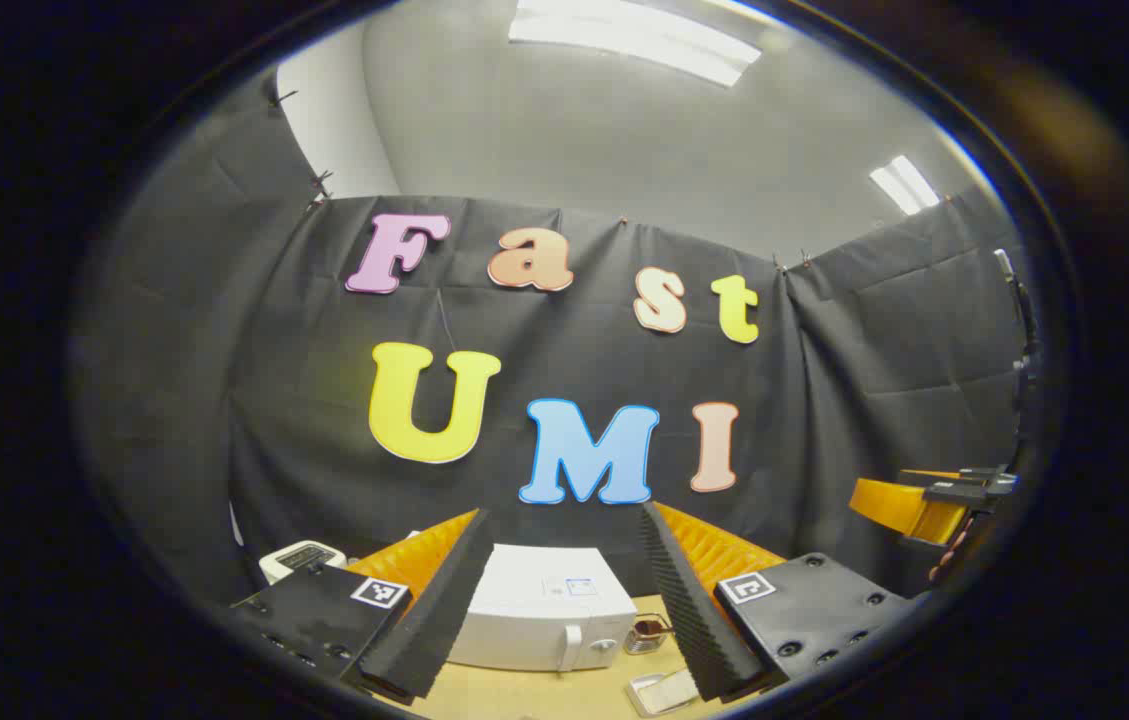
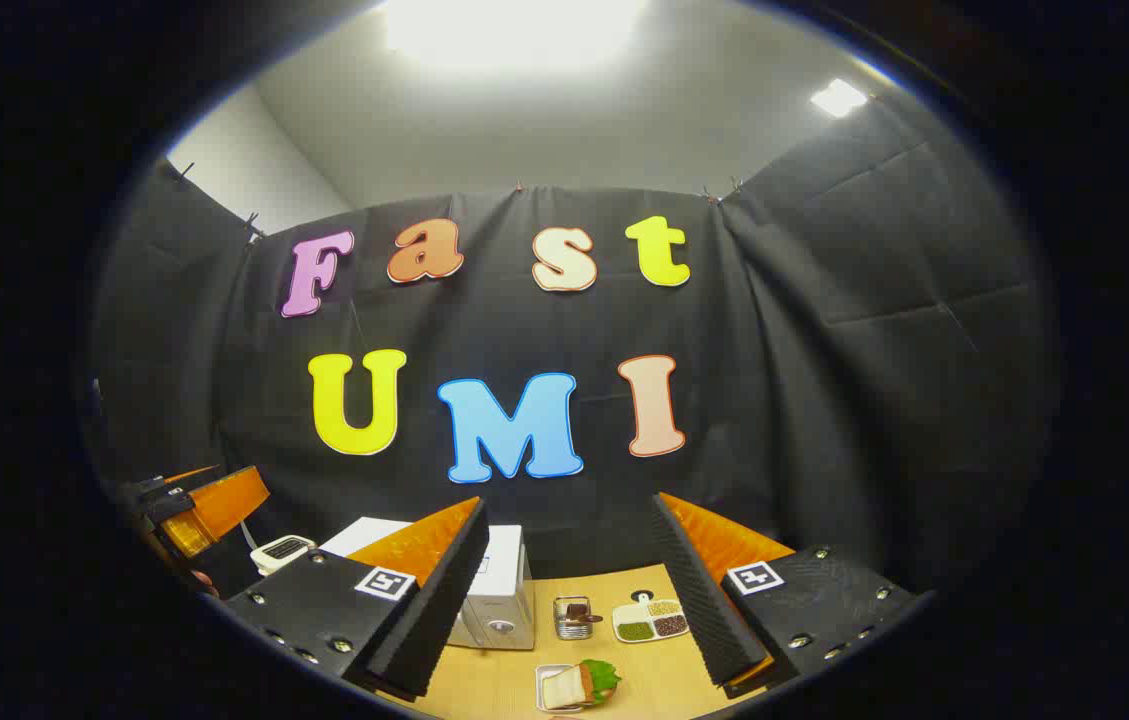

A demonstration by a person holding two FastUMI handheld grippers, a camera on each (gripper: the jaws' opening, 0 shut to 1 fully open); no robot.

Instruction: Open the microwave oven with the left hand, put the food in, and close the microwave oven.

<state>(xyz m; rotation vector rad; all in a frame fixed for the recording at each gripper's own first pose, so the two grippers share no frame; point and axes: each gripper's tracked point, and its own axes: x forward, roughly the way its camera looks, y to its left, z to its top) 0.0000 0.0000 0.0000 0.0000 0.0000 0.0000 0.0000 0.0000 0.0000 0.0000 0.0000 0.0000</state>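
Both the left gripper (image 1: 564, 610) and right gripper (image 2: 569, 600) are held open, nothing gripped. The closed microwave oven (image 1: 539, 610) is seen at 6 o'clock between the left fingers; the sandwich tray (image 2: 576, 687) lies at 6 o'clock on the table (image 2: 664, 675).

**Both grippers raised, jaws apart**

In the left gripper view, the left gripper (image 1: 564, 610) points forward with its two fingers spread wide, and nothing is between them. The right gripper (image 1: 934, 500) appears far at the right edge, held up in the air.

In the right gripper view, the right gripper's two fingers are spread just as wide, gripping nothing. The left gripper (image 2: 194, 510) shows at the left edge, raised.
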